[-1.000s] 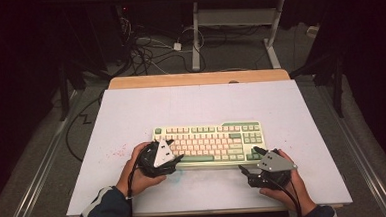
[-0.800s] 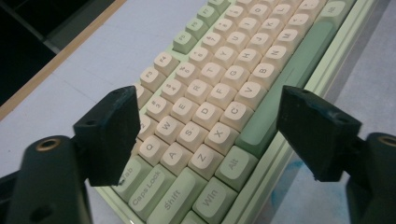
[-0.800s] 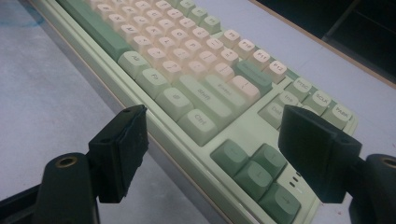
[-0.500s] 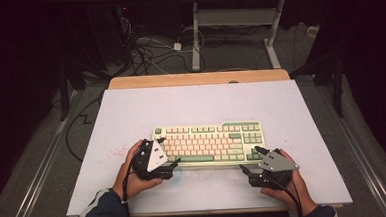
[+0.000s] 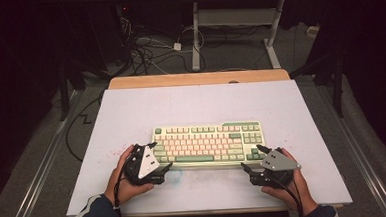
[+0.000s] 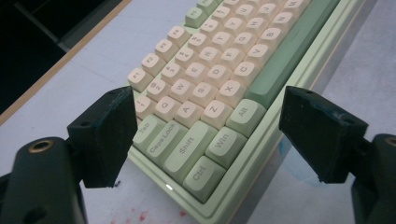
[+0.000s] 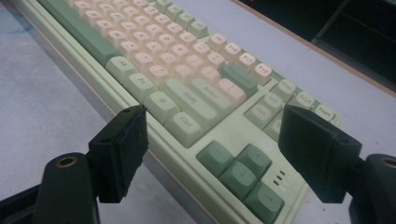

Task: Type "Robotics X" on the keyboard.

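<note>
A pale green keyboard [image 5: 208, 144] with cream and green keys lies across the near middle of the white tabletop [image 5: 201, 108]. My left gripper [image 5: 161, 156] sits at its front left corner. Its jaws have just been opening and now stand wide, one on each side of the Ctrl corner [image 6: 201, 172] without touching it. In the left gripper view the left gripper [image 6: 212, 130] looks along the key rows. My right gripper [image 5: 251, 156] is open at the front right corner. In the right gripper view, the right gripper [image 7: 217, 140] frames the arrow keys [image 7: 243, 172], with the pads clear of the case.
A wooden strip [image 5: 199, 78] runs along the table's far edge. Beyond it are floor cables [image 5: 147, 46] and the legs of a desk frame [image 5: 195, 33]. Red specks [image 6: 140, 215] and a blue smear [image 5: 177, 175] mark the tabletop near the left gripper.
My left gripper has slid left and a little toward the near edge, off the keyboard's corner, and its jaws stand wider. The right gripper and the keyboard have not moved.
</note>
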The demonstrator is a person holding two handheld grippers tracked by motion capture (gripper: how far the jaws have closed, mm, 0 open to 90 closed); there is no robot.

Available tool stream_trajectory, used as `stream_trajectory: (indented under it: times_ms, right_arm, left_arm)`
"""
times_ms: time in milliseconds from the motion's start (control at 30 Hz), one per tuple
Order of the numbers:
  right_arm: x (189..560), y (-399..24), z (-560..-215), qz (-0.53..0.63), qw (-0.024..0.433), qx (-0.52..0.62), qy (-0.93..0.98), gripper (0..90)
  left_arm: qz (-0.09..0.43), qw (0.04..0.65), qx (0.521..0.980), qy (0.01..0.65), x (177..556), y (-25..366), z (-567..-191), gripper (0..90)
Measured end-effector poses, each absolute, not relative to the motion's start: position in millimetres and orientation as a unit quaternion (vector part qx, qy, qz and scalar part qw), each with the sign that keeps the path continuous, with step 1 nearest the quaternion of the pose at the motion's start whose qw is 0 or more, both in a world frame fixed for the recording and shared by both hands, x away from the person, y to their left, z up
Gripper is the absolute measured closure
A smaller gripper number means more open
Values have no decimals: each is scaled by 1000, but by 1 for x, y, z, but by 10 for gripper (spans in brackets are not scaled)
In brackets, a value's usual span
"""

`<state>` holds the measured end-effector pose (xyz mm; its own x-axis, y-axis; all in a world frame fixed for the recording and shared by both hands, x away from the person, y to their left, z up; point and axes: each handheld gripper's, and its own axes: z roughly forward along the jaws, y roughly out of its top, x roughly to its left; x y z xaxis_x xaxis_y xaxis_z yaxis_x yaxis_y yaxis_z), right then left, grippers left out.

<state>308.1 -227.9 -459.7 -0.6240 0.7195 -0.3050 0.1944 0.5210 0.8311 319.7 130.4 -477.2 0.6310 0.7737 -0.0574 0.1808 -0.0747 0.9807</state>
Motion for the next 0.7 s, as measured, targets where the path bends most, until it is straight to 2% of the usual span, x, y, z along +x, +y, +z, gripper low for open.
stream_trajectory:
  times_ms: [267,367,500,700]
  right_arm:
    - [310,-231,-456,402,337,289,801,257]
    - [311,-233,-452,405,330,293,800,322]
    - [316,-237,-444,419,322,299,795,343]
    - [324,-238,-433,424,310,308,793,481]
  left_arm:
    - [259,582,685,354,316,141,-480,183]
    - [263,575,687,358,316,145,-483,183]
    - [265,569,688,365,317,149,-485,183]
    - [264,567,691,363,318,148,-485,183]
